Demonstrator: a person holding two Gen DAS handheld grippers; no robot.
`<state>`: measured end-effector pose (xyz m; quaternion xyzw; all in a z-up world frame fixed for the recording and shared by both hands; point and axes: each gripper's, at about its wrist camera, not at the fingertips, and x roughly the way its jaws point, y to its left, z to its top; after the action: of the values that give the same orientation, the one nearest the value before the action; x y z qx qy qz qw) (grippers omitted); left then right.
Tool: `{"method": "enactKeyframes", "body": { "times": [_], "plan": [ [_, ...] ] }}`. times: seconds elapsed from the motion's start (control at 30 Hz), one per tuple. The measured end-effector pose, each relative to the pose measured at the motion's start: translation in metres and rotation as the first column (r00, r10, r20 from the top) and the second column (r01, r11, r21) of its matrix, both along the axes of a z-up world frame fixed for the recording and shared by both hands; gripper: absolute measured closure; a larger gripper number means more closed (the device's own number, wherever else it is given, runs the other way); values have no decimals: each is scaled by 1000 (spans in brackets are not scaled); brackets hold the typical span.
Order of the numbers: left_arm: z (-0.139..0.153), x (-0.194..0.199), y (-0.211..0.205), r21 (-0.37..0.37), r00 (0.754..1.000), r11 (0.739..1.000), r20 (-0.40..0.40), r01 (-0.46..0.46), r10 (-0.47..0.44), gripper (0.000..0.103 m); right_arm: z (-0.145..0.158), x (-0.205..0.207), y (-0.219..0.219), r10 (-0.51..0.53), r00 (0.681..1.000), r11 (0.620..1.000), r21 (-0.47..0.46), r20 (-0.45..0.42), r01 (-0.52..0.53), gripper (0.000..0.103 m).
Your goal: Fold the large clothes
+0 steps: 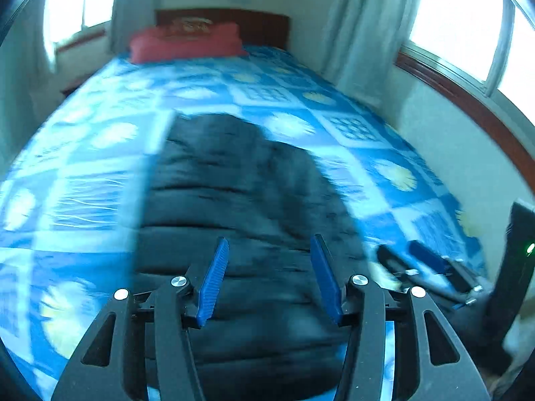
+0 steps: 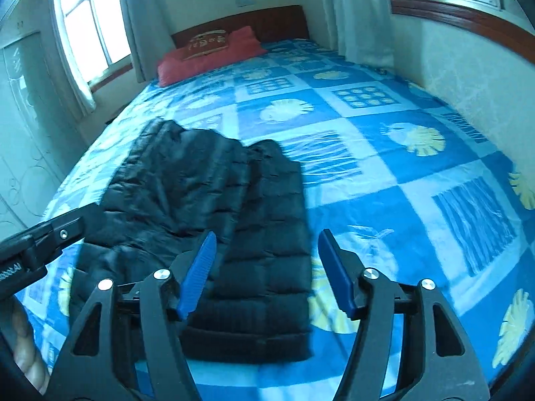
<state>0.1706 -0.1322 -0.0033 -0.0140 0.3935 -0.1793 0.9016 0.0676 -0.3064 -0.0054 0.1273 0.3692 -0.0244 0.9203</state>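
Observation:
A black quilted jacket (image 1: 240, 207) lies flat on a bed covered by a blue patterned sheet (image 1: 100, 167). In the right wrist view the black quilted jacket (image 2: 217, 200) shows folded into a long shape, its sides laid over the middle. My left gripper (image 1: 269, 244) hangs above the jacket's near end, jaws open, nothing between its blue pads. My right gripper (image 2: 265, 237) is open too, above the jacket's right near edge and the blue patterned sheet (image 2: 401, 173). The right gripper (image 1: 411, 254) shows at lower right in the left view; the left gripper's body (image 2: 50, 230) shows at the right view's left edge.
A red pillow (image 2: 207, 56) lies at the head of the bed by a dark wooden headboard (image 2: 267, 23). Curtained windows stand left (image 2: 90, 23) and right (image 1: 468, 16). A wall (image 2: 451, 67) runs along the bed's right side. A hand (image 2: 26, 351) shows at lower left.

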Motion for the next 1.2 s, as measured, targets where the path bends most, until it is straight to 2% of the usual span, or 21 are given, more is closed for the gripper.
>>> {"method": "enactKeyframes", "body": {
  "times": [0.03, 0.1, 0.2, 0.3, 0.4, 0.43, 0.47, 0.5, 0.57, 0.6, 0.67, 0.73, 0.87, 0.97, 1.1, 1.2],
  "plan": [
    [-4, 4, 16, 10, 999, 999, 11, -33, 33, 43, -1, 6, 6, 16, 1000, 1000, 22, 1, -16, 32],
    [-14, 13, 43, 24, 995, 995, 15, -99, 99, 43, -5, 19, 16, 40, 999, 997, 64, -3, -39, 25],
    [-39, 28, 82, 10, 984, 985, -23, -175, 175, 43, -17, 41, 31, 69, 997, 992, 109, -39, -65, 22],
    [-66, 37, 105, -38, 976, 978, -91, -203, 199, 43, -36, 61, 46, 78, 987, 994, 82, -138, -67, 21],
    [-79, 36, 113, -92, 975, 975, -109, -204, 193, 42, -50, 67, 52, 73, 980, 995, 87, -184, -57, 22],
    [-81, 37, 112, -98, 976, 975, -109, -200, 189, 42, -53, 65, 52, 71, 981, 993, 106, -182, -52, 26],
    [-81, 37, 111, -105, 978, 976, -107, -192, 181, 42, -55, 65, 52, 78, 980, 990, 127, -185, -55, 52],
    [-81, 39, 108, -110, 981, 978, -105, -177, 165, 42, -54, 64, 53, 79, 980, 991, 121, -184, -58, 67],
    [-76, 41, 106, -109, 983, 980, -98, -164, 153, 42, -45, 62, 52, 85, 985, 992, 104, -153, -70, 82],
    [-71, 42, 106, -127, 986, 981, -92, -149, 138, 42, -38, 60, 48, 77, 989, 994, 88, -130, -66, 85],
    [-65, 42, 105, -149, 990, 980, -83, -129, 118, 42, -25, 56, 35, 27, 996, 1000, 9, -81, -26, 87],
    [-60, 43, 97, -160, 994, 983, -69, -93, 83, 42, -22, 55, 20, -17, 998, 998, -56, -68, 14, 88],
    [-71, 46, 66, -139, 996, 990, -93, -18, 5, 42, -46, 57, -14, -52, 992, 999, -8, -114, 51, 88],
    [-89, 49, 45, -119, 993, 993, -115, 1, -15, 42, -69, 61, -24, -44, 990, 999, -6, -137, 44, 88],
    [-101, 56, 20, 7, 996, 1000, -84, 18, -17, 40, -88, 72, -35, -32, 989, 999, 14, -146, 34, 87],
    [-107, 63, 15, 19, 996, 1000, -92, 11, -9, 40, -90, 77, -41, -23, 988, 999, 35, -155, 29, 87]
  ]
}}
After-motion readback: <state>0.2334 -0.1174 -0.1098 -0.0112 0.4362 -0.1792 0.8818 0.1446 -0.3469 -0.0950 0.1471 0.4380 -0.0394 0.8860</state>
